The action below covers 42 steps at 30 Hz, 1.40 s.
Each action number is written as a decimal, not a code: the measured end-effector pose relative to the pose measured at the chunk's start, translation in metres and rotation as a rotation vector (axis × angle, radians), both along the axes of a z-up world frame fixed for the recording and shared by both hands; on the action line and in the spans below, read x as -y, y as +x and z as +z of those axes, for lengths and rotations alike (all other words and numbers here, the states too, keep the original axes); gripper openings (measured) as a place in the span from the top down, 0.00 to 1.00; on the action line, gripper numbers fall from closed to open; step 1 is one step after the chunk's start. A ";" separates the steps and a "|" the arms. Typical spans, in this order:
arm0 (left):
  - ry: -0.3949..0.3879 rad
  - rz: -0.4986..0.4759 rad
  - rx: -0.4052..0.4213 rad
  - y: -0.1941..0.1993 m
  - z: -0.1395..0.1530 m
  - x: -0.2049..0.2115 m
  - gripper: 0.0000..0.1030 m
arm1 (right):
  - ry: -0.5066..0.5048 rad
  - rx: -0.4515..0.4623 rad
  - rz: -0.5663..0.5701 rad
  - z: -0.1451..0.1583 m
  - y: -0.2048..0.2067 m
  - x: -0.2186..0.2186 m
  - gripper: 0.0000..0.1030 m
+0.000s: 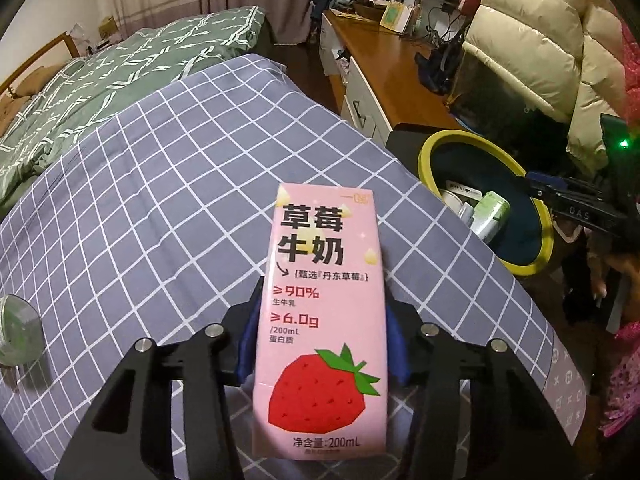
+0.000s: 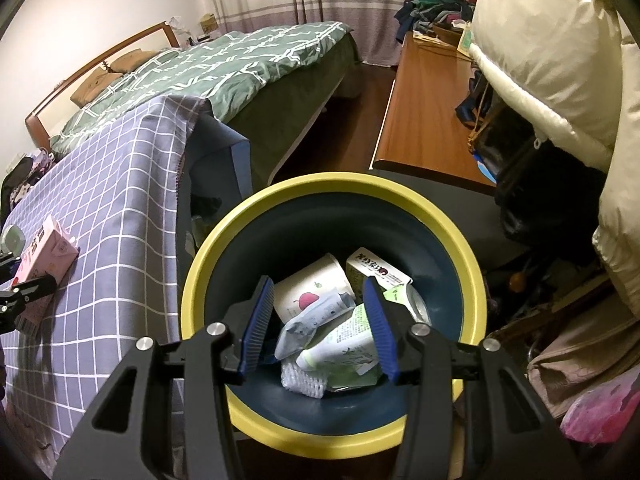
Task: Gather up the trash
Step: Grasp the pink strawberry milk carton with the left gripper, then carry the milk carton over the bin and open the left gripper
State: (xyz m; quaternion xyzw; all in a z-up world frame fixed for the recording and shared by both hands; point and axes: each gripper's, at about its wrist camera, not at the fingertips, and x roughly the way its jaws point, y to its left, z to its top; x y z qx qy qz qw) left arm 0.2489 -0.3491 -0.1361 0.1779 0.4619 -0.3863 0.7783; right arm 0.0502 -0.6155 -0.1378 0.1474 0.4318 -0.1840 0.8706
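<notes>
My left claw (image 1: 322,344): black jointed arms with blue ribbed pads; the pads press on both narrow sides of a milk carton, so I am pinching it.
Milk carton (image 1: 320,320): a smooth pink cardboard box, tall and rectangular, printed with a red strawberry and dark lettering; it lies on the tablecloth with its lower half between my pads.
My right claw (image 2: 320,328): same black arms and blue ribbed pads, spread partway with nothing between them, hanging above the open mouth of the bin.
Bin (image 2: 332,184): round, with a thick matte yellow rim and a dark blue inside; it stands just beside the table's edge.
Trash in the bin (image 2: 320,320): a white paper cup with a small red fruit print, a white carton, a crinkled grey pouch, a pale green packet and a piece of white foam netting, all piled together.
Tablecloth (image 1: 140,200): soft grey-blue fabric with a thin white grid, draped over the table.
Bed (image 1: 120,64): green quilt with white line pattern, rumpled, behind the table.
Puffy coat (image 2: 540,60): cream, quilted and glossy, hanging at the right.
</notes>
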 end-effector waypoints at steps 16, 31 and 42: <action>-0.042 -0.107 0.055 -0.031 0.043 0.035 0.51 | 0.001 0.046 -0.044 0.011 -0.058 -0.008 0.56; -0.043 -0.283 0.019 -0.068 0.043 0.185 0.51 | -0.097 0.068 -0.079 0.042 -0.117 0.002 0.52; -0.078 -0.260 0.026 -0.067 0.035 0.233 0.16 | -0.102 0.058 -0.083 0.044 -0.120 0.001 0.52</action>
